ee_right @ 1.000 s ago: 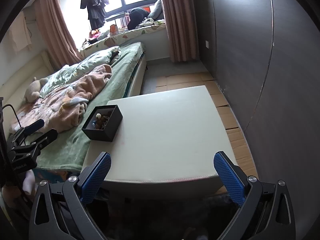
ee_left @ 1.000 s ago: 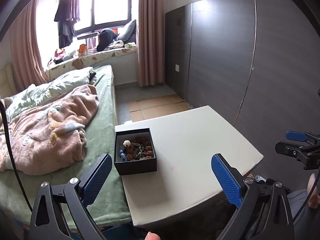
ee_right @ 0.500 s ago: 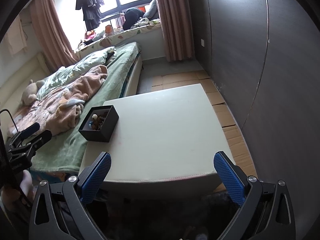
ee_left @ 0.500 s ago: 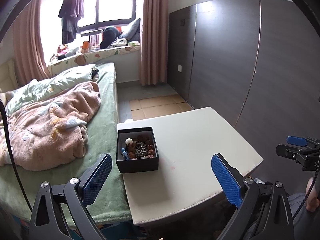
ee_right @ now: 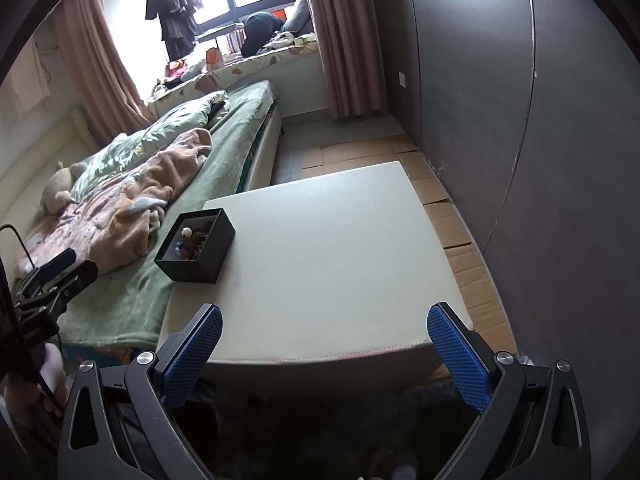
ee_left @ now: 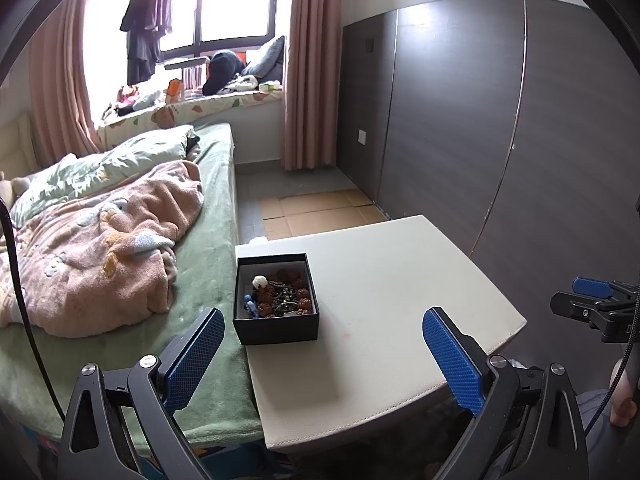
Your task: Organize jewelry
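black and square, the open cardboard jewelry box (ee_left: 276,304) sits a little left of centre in the left wrist view, on the left edge of the cream padded table (ee_left: 384,288), hard against the green bedspread (ee_left: 208,264). inside it lies a tangle of brown beads, dark chain, one white bead and something small and blue; the pieces are too jumbled to tell apart further. in the right wrist view the same box (ee_right: 196,246) shows at centre left, again at the table's (ee_right: 340,248) left edge.

the left gripper (ee_left: 322,356) fills the lower part of its frame, its blue textured pads (ee_left: 194,360) spread wide apart with nothing between them, held short of the box. the right gripper (ee_right: 326,354) stands likewise at the bottom of its frame, jaws wide and empty, before the near edge of the table. it also shows at the right edge of the left wrist view.

a pink fleece blanket (ee_left: 100,248) is heaped on the bed at middle left, and dark grey wardrobe panels (ee_left: 460,128) fill the upper right.
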Demonstrator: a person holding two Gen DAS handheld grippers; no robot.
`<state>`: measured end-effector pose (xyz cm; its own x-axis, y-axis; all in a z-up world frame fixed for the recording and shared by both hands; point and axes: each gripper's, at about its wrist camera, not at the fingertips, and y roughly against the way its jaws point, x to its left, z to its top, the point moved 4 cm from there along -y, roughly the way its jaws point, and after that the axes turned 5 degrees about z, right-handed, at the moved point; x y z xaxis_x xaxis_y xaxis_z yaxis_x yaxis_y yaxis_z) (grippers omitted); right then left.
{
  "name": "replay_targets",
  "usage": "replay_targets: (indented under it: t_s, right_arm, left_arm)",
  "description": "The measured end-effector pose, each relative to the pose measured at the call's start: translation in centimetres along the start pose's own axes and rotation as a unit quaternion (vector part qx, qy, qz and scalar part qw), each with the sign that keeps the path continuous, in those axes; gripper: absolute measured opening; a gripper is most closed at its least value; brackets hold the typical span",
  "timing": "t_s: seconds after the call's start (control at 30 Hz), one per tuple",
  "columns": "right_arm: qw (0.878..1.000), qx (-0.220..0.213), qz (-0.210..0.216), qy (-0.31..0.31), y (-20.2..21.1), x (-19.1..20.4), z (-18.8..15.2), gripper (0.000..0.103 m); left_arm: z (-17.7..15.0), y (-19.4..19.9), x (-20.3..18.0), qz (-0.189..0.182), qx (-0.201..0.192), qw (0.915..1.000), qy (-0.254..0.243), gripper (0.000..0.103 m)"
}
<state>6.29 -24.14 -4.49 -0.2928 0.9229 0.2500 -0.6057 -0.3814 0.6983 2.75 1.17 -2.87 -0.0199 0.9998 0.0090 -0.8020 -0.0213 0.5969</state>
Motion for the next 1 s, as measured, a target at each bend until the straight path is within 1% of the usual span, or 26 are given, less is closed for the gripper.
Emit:
replay_targets:
  t_s: [0.7, 1.0]
  right_arm:
    - [1.0, 0.0, 0.001, -0.006, -0.13, -0.3, 0.04, 0.103]
    - [1.0, -0.001, 0.004, -0.005, 0.08, -0.51, -0.06, 0.103]
  left_arm:
    - [-0.03, -0.01, 0.18, -0.002, 0.003, 1.0, 0.009, 0.099]
    - [-0.01, -0.15, 0.0, 0.0, 0.007, 1.0, 0.006, 0.1]
